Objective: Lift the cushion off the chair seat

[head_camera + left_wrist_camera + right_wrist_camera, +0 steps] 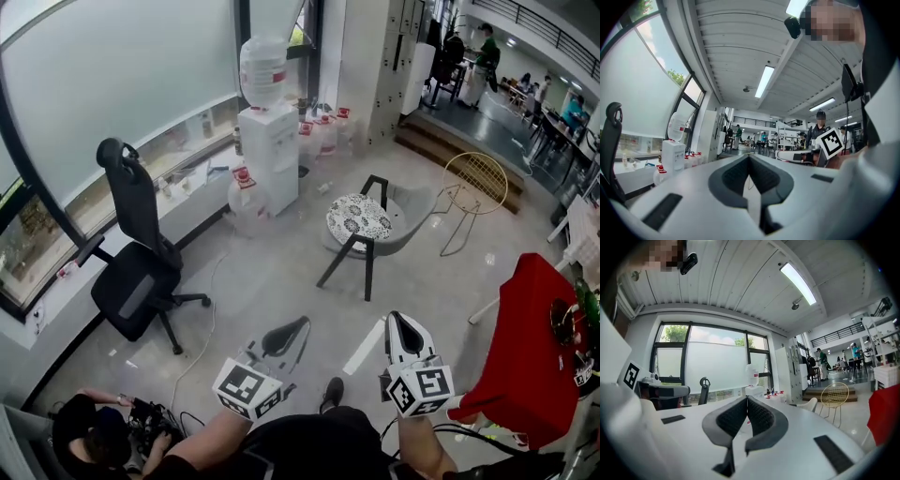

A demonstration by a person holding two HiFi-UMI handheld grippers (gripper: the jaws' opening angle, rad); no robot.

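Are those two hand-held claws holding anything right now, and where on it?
Nothing is held. The left gripper and right gripper both have jaws shut on nothing. The patterned cushion lies untouched on the chair seat.

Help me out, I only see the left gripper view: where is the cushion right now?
Observer: The head view shows the patterned cushion lying on the seat of a grey chair well ahead of the camera, with nothing touching it.
Operator: Does the right hand-held gripper hold anything?
Observer: No. Its own view shows its jaws together, with nothing between them.
Operator: What stands beside that chair?
Observer: A gold wire chair, to its right in the head view.
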